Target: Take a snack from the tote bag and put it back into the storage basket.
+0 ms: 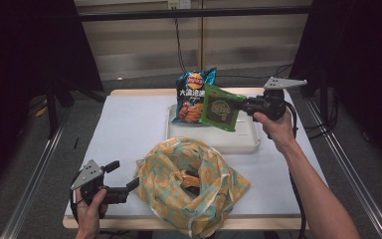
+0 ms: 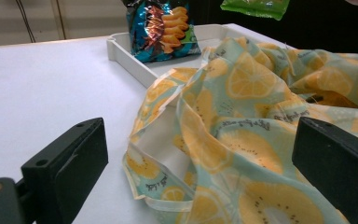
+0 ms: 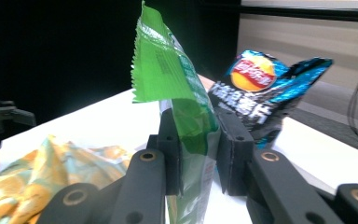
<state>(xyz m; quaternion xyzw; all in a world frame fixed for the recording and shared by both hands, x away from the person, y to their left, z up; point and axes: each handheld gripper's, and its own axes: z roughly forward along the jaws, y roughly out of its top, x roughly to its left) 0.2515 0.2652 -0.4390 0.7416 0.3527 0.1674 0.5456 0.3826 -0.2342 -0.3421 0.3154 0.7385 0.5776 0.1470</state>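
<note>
Two snack bags: blue bag [image 1: 195,97], green bag [image 1: 221,107]; one cloth [image 1: 194,184]; one tray [image 1: 248,140].

free: bare table [image 1: 124,124] left of tray [image 1: 214,142] | blocked: blue chip bag [image 1: 193,97] in tray; fruit-print cloth [image 1: 191,184] heaped in front

Glossy foil green packet [image 3: 186,102], soft cloth bag [image 1: 194,184]

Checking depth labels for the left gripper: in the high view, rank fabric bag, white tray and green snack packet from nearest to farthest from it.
Measured from the left gripper, high view:
1. Lemon-print fabric bag, right beside it at the table's near edge.
2. White tray, beyond the bag, toward the far side.
3. Green snack packet, held up over the tray in the right gripper.
</note>
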